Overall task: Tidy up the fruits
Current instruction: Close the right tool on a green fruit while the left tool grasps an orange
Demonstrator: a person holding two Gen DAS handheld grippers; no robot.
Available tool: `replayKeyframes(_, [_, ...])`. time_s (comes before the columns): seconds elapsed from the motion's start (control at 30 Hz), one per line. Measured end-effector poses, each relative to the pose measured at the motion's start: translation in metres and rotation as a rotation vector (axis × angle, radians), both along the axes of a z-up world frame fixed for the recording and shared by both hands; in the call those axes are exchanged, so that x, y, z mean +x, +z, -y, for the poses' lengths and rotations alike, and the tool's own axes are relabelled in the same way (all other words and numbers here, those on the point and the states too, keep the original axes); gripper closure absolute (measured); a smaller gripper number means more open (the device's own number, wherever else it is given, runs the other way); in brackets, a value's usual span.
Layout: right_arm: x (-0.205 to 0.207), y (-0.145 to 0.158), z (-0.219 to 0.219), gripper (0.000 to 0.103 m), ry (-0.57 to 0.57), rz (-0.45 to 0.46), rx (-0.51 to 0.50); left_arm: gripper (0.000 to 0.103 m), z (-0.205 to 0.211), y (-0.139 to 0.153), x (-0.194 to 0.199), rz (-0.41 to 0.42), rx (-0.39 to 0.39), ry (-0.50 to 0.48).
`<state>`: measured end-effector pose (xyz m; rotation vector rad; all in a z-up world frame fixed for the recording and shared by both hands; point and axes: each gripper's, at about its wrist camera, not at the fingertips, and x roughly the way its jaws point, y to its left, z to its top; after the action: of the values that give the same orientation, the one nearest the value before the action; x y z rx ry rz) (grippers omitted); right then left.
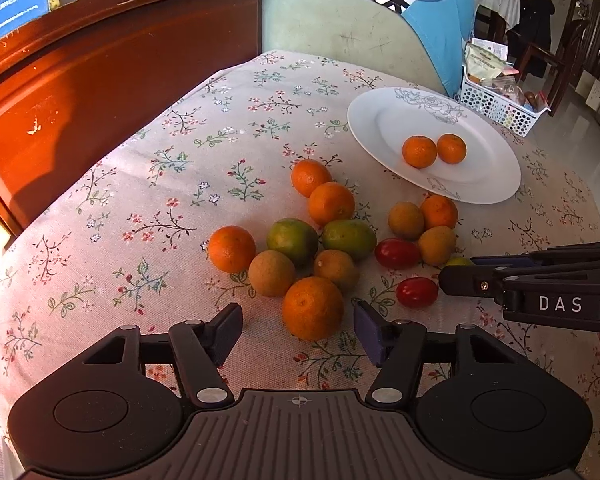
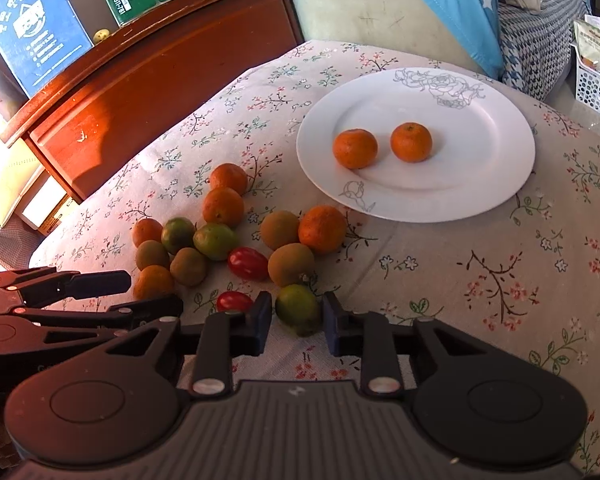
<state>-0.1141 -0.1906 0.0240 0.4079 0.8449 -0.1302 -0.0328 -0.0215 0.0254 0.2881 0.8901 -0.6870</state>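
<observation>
Counting your stock: two oranges [image 2: 382,143] on the plate [image 2: 500,192], the pile [image 1: 320,236] unsorted on the cloth; your right gripper [image 2: 297,318] pinches a green fruit [image 2: 298,309], your left gripper [image 1: 298,330] gapes around an orange [image 1: 313,307].

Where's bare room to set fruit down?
The white floral plate is bare around its two small orange mandarins. The flowered tablecloth right of the pile is free. The mixed fruit pile left of the plate is crowded.
</observation>
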Motion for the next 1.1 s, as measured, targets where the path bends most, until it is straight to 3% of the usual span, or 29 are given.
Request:
replayKeyframes(0.27, [0.001,0.0,-0.002,0.074,-0.002,0.002,-0.01,0.053,0.008,-0.002,-0.002,0.03,0.004,-0.016])
replayKeyframes(0.33, [0.001,0.0,-0.004,0.074,0.003,-0.003,-0.021,0.066,0.009,-0.002,-0.005,0.04,0.01,-0.023])
replayKeyframes(0.4, [0.001,0.0,-0.005,0.075,-0.003,-0.007,-0.022,0.073,0.01,-0.001,-0.007,0.043,0.005,-0.029])
replayKeyframes(1.1, [-0.007,0.018,-0.008,0.079,0.031,0.037,-0.038,0.073,0.008,0.015,-0.015,0.063,-0.018,-0.012])
